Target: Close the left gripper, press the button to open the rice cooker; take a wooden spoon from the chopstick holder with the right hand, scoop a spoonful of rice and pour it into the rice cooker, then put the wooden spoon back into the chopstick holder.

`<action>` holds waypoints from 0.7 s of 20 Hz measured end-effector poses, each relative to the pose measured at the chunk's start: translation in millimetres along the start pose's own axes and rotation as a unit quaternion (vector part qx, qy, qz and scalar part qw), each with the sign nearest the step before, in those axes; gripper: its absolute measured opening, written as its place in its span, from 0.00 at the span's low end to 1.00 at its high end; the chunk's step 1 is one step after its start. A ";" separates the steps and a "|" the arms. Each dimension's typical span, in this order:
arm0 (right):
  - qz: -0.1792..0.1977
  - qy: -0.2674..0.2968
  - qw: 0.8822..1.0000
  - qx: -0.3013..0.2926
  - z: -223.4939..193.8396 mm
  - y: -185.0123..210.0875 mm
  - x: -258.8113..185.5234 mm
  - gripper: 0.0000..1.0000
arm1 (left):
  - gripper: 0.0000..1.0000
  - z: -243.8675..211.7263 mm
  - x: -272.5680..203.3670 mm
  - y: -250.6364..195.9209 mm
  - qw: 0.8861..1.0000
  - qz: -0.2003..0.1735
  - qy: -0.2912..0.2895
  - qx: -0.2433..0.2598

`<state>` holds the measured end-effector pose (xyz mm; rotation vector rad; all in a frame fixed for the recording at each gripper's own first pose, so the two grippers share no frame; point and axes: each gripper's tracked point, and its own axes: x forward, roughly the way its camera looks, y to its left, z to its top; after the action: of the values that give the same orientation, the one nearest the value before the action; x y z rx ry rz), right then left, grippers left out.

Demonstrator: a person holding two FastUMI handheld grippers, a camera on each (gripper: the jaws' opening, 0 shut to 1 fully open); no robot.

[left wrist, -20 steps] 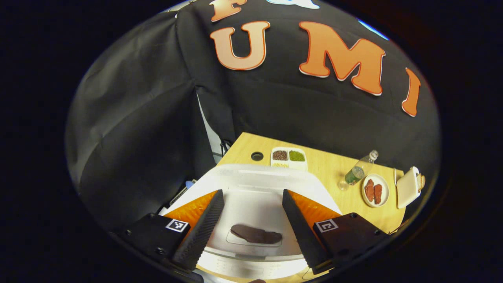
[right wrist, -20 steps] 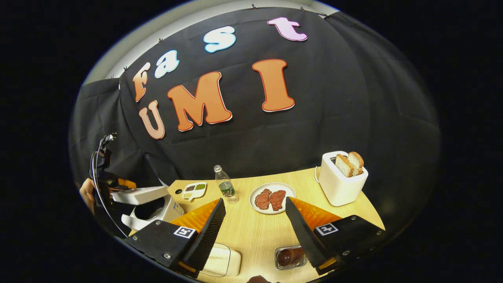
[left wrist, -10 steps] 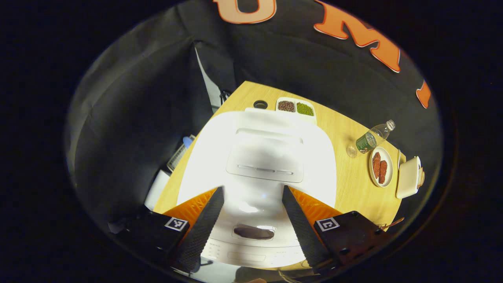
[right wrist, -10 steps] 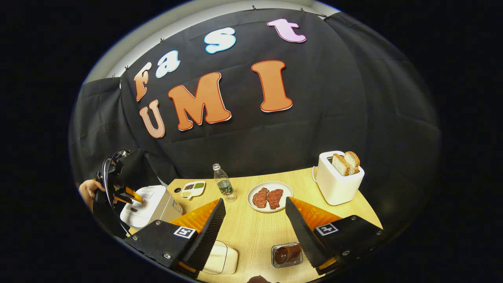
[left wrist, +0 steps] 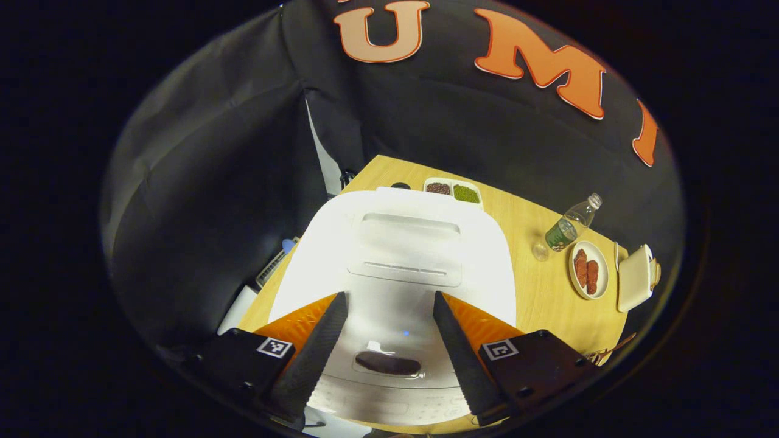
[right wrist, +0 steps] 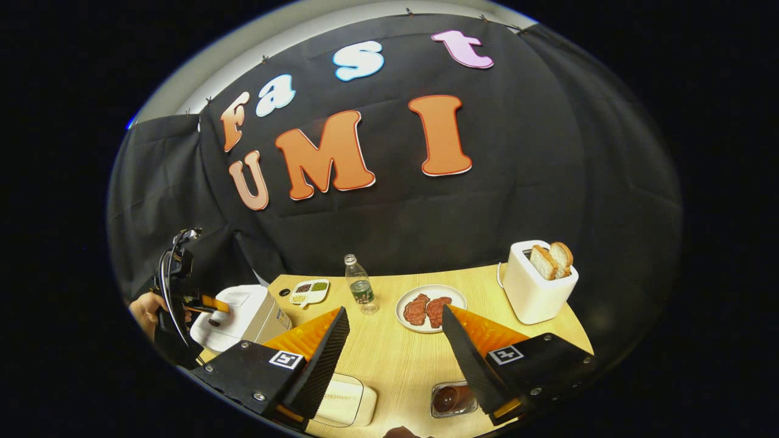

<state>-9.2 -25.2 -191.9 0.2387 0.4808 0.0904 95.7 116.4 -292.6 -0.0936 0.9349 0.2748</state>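
Left gripper view: the left tool (left wrist: 389,347) hangs over the rice cooker (left wrist: 395,255), fingers spread either side of the dark button (left wrist: 388,364); lid down, so every step remains.

Right gripper view: the right tool (right wrist: 394,353) gapes empty above the surface (right wrist: 395,359), well right of the rice cooker (right wrist: 234,313); the wooden spoon isn't fetched yet.

Table layout, rice cooker at left end.
Rice cooker (right wrist: 234,313) sits at table's (right wrist: 395,359) left end; divided dish (right wrist: 309,291) behind it, then bottle (right wrist: 360,292), plate w/ meat (right wrist: 430,309), toaster (right wrist: 537,286) w/ bread further right. Near front edge: box (right wrist: 344,401) left, container (right wrist: 451,398) right.
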 end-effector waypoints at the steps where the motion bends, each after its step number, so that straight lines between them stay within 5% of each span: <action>1: 0.004 0.001 1.000 -0.006 5.8 2.1 6.2 0.95 | 1.00 0.0 -5.3 -4.6 1.000 -0.009 -0.014 0.003; 6: 0.011 -0.019 0.999 -0.036 22.6 18.5 2.2 0.95 | 1.00 47.6 -73.3 -19.1 0.986 -0.020 -0.163 0.030; 10: 0.003 -0.067 0.996 -0.063 56.1 25.6 -9.7 0.95 | 0.97 81.2 -158.7 -52.4 0.956 -0.060 -0.280 0.067; 14: 0.009 -0.123 0.989 -0.083 89.8 42.4 -22.9 0.95 | 0.97 95.4 -229.4 -73.0 0.930 -0.105 -0.349 0.052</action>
<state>11.3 -5.8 -94.0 0.0882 0.2233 0.1168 61.2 21.0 -54.4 0.0057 0.2239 0.0453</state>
